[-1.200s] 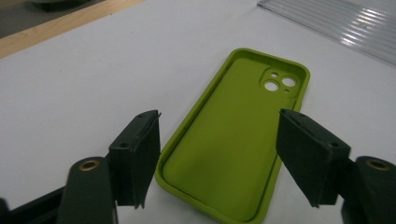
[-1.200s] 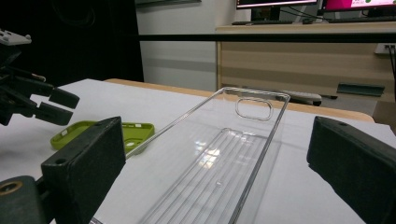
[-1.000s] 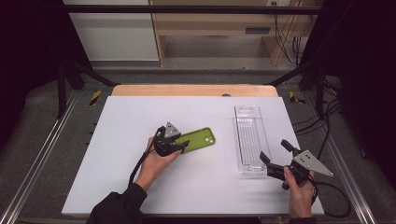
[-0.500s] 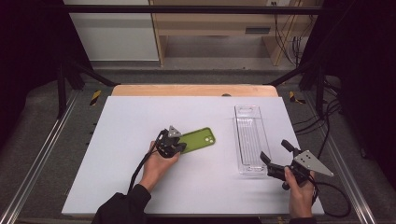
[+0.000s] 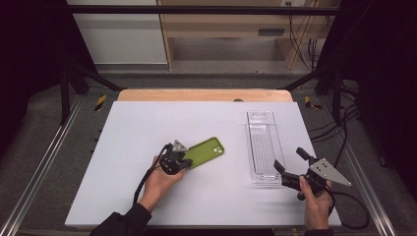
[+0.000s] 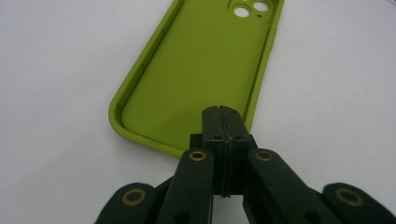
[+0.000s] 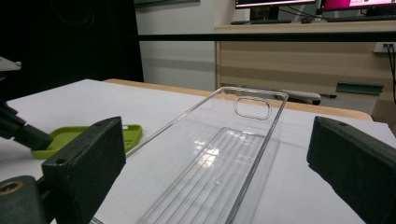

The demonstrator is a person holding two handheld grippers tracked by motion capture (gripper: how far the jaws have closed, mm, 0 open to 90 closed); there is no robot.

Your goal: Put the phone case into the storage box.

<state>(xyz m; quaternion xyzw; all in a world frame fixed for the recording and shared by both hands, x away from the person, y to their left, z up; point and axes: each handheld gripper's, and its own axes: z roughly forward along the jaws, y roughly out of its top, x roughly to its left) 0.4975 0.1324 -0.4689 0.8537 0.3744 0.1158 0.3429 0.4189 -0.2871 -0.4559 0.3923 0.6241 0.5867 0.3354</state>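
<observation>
Green case (image 6: 201,74): flat on desk (image 5: 147,123), left of clear tray (image 5: 263,142). Left gripper (image 6: 222,122): jaws pressed together at case's near rim, over its lower right corner; whether the rim is pinched, unclear. Right gripper (image 7: 219,163): wide, at tray's near end, holding nothing.

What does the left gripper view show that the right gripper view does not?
The left gripper view alone shows the left gripper with its jaws shut together over the near end of the green case, and the case's hollow inside and camera holes. The right gripper view alone shows the right gripper, jaws wide open, the clear tray lying between and beyond them, and the wooden furniture and monitors behind. Both share the green case and the white table. Whether the shut jaws pinch the case's rim I cannot tell.
</observation>
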